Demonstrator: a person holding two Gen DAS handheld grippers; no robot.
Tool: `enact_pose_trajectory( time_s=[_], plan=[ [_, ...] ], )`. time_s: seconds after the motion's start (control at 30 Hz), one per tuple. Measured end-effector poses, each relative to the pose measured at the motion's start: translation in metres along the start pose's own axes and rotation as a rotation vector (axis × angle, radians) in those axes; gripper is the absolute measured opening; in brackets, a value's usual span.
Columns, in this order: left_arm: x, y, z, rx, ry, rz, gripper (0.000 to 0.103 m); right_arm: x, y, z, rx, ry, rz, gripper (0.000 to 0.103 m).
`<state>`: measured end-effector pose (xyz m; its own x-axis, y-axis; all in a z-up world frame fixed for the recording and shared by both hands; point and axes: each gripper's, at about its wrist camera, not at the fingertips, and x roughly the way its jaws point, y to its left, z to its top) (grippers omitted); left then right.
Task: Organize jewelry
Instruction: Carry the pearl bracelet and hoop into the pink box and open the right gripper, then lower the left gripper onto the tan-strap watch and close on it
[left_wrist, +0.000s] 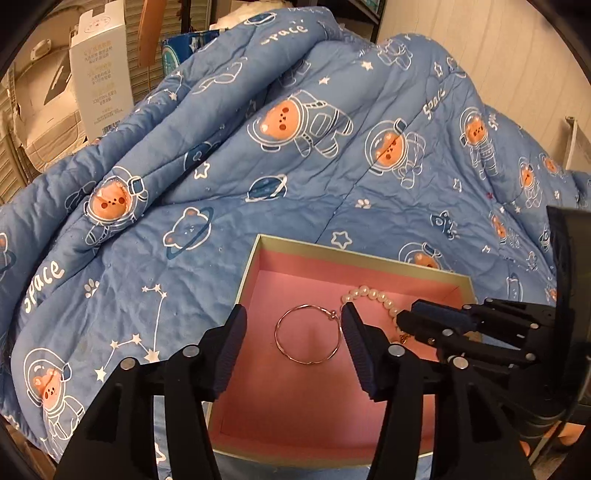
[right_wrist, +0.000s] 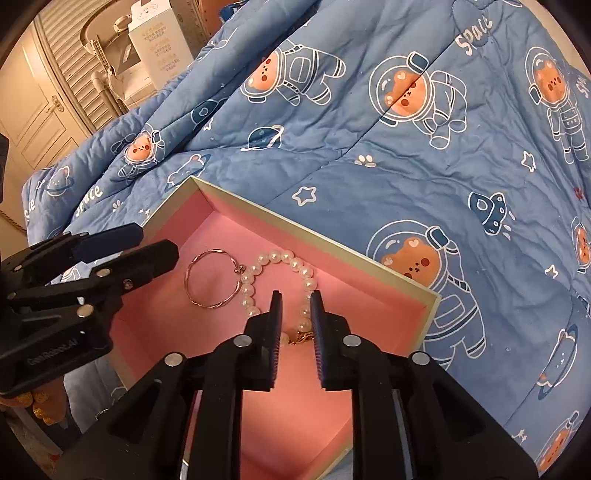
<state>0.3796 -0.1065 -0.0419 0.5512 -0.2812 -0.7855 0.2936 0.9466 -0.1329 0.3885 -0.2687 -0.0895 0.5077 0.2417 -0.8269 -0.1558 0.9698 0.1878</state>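
On the bed's blue quilt (left_wrist: 258, 206) sits the pink-lined box (left_wrist: 258, 266), holding the thin bangle (left_wrist: 308, 334) and pearl bracelet (right_wrist: 280, 273). Left tool (left_wrist: 293, 350) gapes wide over the bangle; right tool (right_wrist: 295, 325), narrow and empty, should withdraw straight up to avoid snagging pearls

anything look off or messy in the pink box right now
Nothing stands out. The thin bangle and the pearl bracelet both lie flat on the floor of the pink box, side by side and nearly touching. Both claws, left and right, are open and hold nothing.
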Motion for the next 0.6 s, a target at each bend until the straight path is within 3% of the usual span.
enact_pose_trajectory(
  time_s=[0.03,0.17,0.23,0.3,0.43,0.6],
  plan=[
    [-0.006,0.002,0.001,-0.007,-0.014,-0.003,0.058,-0.003,0.001,-0.001,-0.004,-0.014,-0.003,0.038],
    [-0.034,0.014,-0.002,-0.044,-0.084,-0.01,0.071,-0.02,0.004,-0.005,-0.001,-0.061,0.012,0.049],
    [-0.051,0.02,-0.009,-0.055,-0.132,-0.006,0.088,-0.033,0.007,-0.011,-0.004,-0.102,0.001,0.068],
    [-0.063,0.026,-0.021,-0.067,-0.171,0.004,0.093,-0.048,0.015,-0.019,-0.03,-0.146,-0.013,0.073],
    [-0.077,0.032,-0.055,-0.06,-0.169,0.004,0.095,-0.075,0.034,-0.042,-0.102,-0.204,-0.015,0.082],
    [-0.092,0.031,-0.102,-0.005,-0.183,0.057,0.096,-0.093,0.046,-0.08,-0.145,-0.222,-0.003,0.082]
  ],
)
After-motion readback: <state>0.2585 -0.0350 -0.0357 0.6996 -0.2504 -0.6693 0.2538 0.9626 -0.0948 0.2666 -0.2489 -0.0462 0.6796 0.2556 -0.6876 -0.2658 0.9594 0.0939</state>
